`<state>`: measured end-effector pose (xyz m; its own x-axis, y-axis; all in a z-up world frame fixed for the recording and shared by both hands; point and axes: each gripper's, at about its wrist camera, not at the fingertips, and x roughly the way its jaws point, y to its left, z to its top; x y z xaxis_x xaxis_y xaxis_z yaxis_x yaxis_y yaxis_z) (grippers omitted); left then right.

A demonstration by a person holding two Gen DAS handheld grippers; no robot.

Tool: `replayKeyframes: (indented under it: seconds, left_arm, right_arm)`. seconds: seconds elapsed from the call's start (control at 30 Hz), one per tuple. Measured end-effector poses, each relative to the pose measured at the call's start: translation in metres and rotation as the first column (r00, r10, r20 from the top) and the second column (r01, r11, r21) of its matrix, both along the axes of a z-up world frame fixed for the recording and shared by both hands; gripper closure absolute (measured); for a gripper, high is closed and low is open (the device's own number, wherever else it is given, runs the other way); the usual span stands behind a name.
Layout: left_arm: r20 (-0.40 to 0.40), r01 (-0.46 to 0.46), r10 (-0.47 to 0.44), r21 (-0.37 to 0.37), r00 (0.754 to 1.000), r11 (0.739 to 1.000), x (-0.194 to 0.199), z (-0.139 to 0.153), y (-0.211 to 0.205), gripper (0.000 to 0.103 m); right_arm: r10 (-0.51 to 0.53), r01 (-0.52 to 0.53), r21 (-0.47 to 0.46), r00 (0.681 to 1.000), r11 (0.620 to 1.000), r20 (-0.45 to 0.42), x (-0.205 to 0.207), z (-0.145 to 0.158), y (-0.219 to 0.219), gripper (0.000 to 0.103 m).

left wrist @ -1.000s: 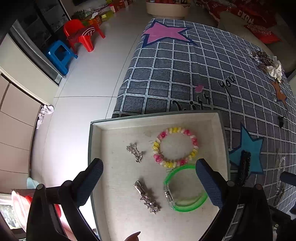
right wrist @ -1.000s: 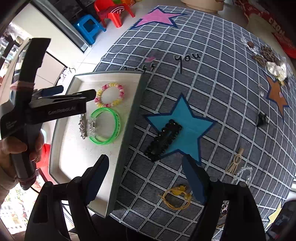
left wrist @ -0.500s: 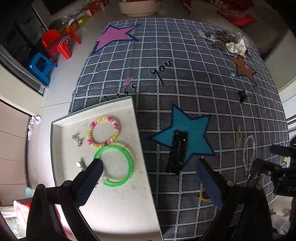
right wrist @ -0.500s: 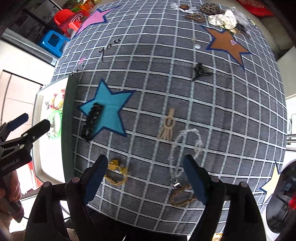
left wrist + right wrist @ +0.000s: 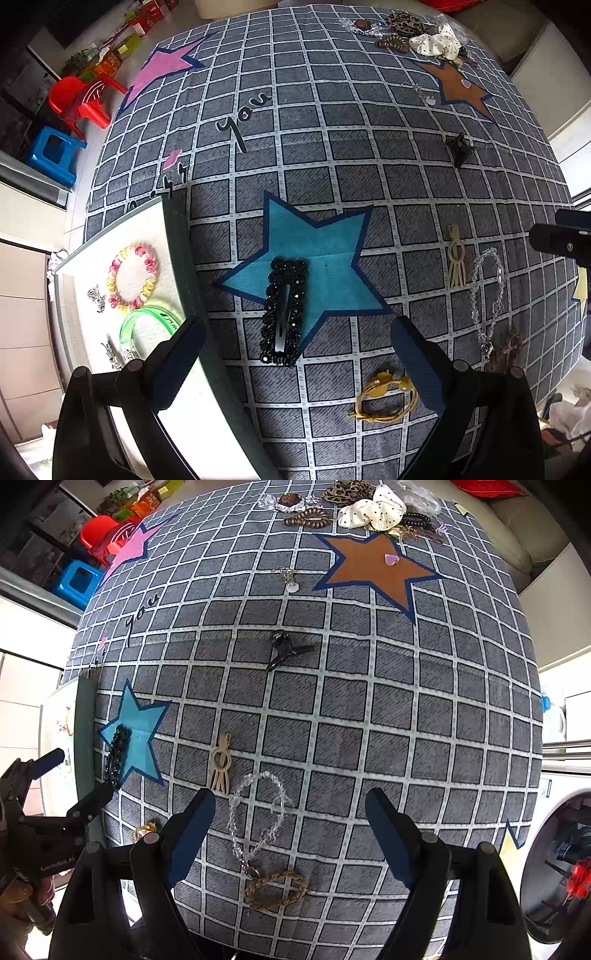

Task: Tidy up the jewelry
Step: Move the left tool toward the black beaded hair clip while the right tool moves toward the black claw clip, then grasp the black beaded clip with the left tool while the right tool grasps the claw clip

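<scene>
Having been swung off the tray (image 5: 177, 236), both tools are held wide, empty; black clip (image 5: 283, 312) and clear bracelet (image 5: 258, 812) are now framed for pickup.

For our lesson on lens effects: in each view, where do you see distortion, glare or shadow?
Left wrist view: the cloth's grid bulges like a dome; the tray floor is washed out white; dark corners. Right wrist view: same barrel bulge; the washer side is overexposed; a soft shadow darkens the cloth near the tray.
</scene>
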<state>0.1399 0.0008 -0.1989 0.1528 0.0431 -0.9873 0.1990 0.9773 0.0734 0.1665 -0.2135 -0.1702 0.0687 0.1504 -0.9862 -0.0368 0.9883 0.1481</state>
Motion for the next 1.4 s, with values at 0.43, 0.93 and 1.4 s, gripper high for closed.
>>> replayKeyframes:
  seconds: [0.43,0.93,1.4]
  left_arm:
    - [-0.060,-0.038,0.040,0.030,0.997,0.999,0.012,-0.047,0.009,0.000]
    - [-0.095,-0.115,0.109,-0.053,0.989,0.992,0.012,-0.061,0.035,0.005]
    - [-0.092,-0.105,0.098,-0.072,0.991,0.992,-0.003,-0.040,0.028,0.066]
  right_arm:
    - [0.086,-0.084,-0.046,0.995,0.995,0.046,0.065,-0.020,0.012,0.018]
    - [0.197,-0.188,-0.133,0.979,0.973,0.053,0.104,-0.057,0.038,0.031]
    - [0.195,-0.184,-0.127,0.978,0.975,0.076,0.087,-0.049,0.058,0.084]
